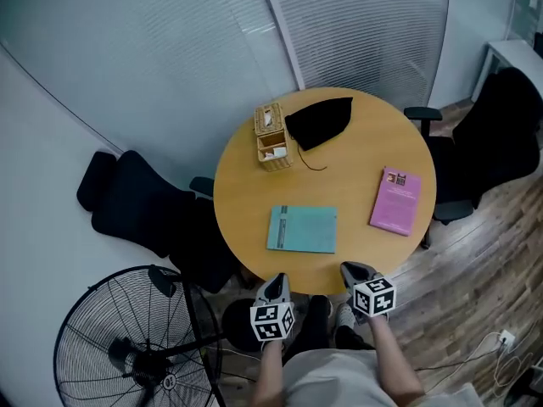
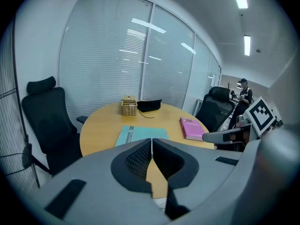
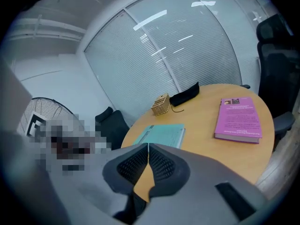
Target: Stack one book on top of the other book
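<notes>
with both pairs of jaws pressed together and nothing between them, the left gripper (image 1: 277,280) and the right gripper (image 1: 350,270) sit side by side at the lower middle of the head view, their tips at the near edge of the round wooden table (image 1: 246,176) and their marker cubes toward the person. neither one touches a book. the teal book (image 1: 303,229) lies flat just above the two grippers in the frame, nearer the left one, with a strip of bare wood between it and the tips. in the left gripper view it sits straight beyond the closed jaws, and in the right gripper view it shows just above and slightly right of them. the pink book (image 1: 395,200) lies flat to the upper right of the right gripper, close to the table's right rim, well apart from the teal book; nothing rests on either cover. farther up the table, toward the upper left of its top, stands a small wicker basket (image 1: 272,136), with a black pouch (image 1: 320,122) just to its right. around the table, a black office chair (image 1: 136,202) stands at the left, another dark chair (image 1: 492,134) at the right, a floor fan (image 1: 127,346) fills the lower left corner, and slatted blinds (image 1: 365,24) span the top.
</notes>
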Demonstrator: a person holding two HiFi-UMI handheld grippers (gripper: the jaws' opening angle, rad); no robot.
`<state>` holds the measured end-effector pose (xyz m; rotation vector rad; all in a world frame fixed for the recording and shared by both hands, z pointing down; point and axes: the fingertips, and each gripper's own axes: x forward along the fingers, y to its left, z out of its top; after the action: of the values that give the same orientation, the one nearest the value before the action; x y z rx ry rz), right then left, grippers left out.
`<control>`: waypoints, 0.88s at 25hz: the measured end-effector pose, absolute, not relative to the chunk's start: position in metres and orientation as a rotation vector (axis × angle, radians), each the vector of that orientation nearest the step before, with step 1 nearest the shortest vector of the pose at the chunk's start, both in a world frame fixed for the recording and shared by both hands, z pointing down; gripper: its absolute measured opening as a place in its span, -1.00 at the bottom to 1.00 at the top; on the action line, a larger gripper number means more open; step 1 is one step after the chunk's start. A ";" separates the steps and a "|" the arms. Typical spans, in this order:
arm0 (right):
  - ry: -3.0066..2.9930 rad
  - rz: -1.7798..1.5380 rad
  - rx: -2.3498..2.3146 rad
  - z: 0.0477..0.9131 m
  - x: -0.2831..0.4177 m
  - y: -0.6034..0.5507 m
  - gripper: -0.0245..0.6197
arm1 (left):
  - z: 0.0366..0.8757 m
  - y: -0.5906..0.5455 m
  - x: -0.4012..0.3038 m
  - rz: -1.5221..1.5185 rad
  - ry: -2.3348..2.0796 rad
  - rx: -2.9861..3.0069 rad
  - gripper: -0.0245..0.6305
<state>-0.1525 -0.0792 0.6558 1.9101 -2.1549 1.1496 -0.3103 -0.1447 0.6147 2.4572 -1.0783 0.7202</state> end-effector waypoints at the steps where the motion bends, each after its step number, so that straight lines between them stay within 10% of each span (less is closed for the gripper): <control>1: -2.141 1.149 1.925 0.658 -0.151 -0.082 -0.85 | 0.617 -0.150 -0.310 0.719 -1.073 2.457 -0.83; 22: -1.807 1.304 2.005 0.732 -0.112 -0.184 -0.84 | 0.729 -0.316 -0.316 0.827 -0.984 2.247 -0.82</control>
<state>-0.1118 -0.1843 0.7321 2.0050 -1.8073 1.3039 -0.3156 -0.3157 0.7291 2.2472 -0.9843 0.8268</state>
